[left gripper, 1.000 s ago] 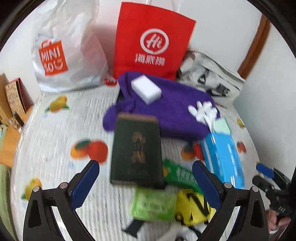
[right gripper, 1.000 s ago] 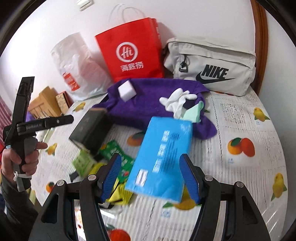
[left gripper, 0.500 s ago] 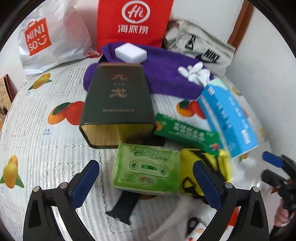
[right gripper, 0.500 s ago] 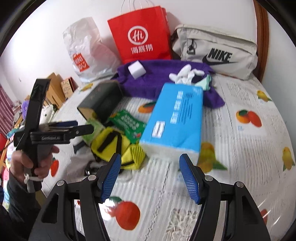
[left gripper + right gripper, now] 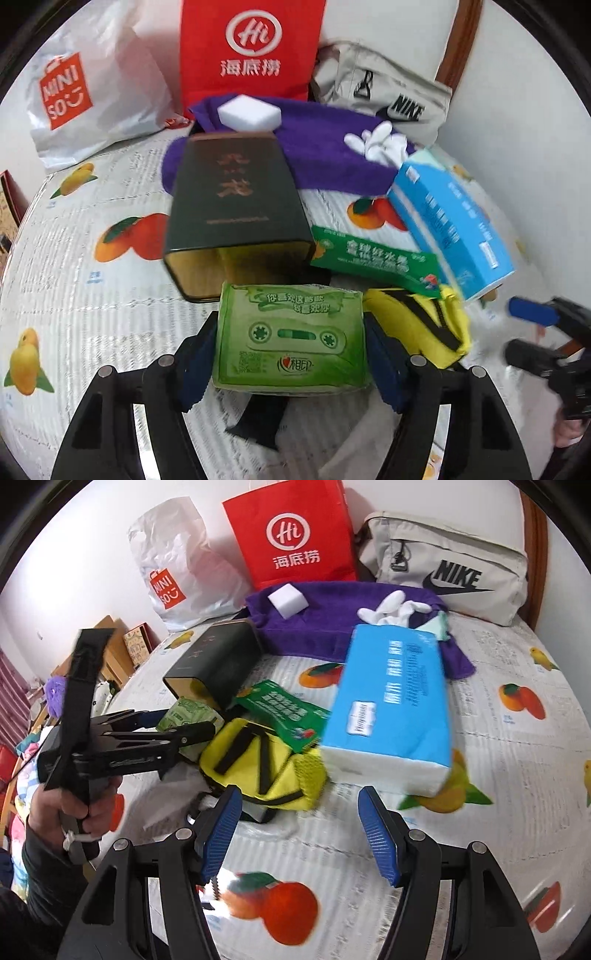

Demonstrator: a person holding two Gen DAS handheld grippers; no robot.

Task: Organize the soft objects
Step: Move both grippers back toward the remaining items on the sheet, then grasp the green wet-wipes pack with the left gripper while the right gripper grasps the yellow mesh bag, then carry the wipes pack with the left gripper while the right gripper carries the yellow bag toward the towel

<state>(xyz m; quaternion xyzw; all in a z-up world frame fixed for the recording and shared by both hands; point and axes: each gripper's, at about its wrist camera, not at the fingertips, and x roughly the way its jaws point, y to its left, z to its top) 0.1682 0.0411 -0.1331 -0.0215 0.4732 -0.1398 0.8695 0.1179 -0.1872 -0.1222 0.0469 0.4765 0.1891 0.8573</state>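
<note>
A green tissue pack [image 5: 291, 343] lies on the fruit-print cloth. My left gripper [image 5: 290, 328] has a blue pad against each of its sides, and the jaws are closing. In the right wrist view the same pack [image 5: 188, 712] sits between the left gripper's fingers [image 5: 184, 734]. Just past the tips of my right gripper [image 5: 299, 797], a blue tissue pack [image 5: 391, 709] rests; that gripper is open with nothing between its pads. A yellow pouch [image 5: 258, 764] lies by its left finger. A purple towel [image 5: 325, 155] at the back carries a white sponge [image 5: 249, 112] and white gloves [image 5: 376, 142].
A dark open box [image 5: 232, 195] lies on its side behind the green pack, and a flat green packet [image 5: 373, 258] is beside it. A red paper bag [image 5: 251, 48], a white plastic bag [image 5: 85, 85] and a grey Nike bag [image 5: 388, 92] line the wall.
My left gripper came down over the green tissue pack and its jaws narrowed onto it. My right gripper drew back, so the blue pack now lies beyond its tips.
</note>
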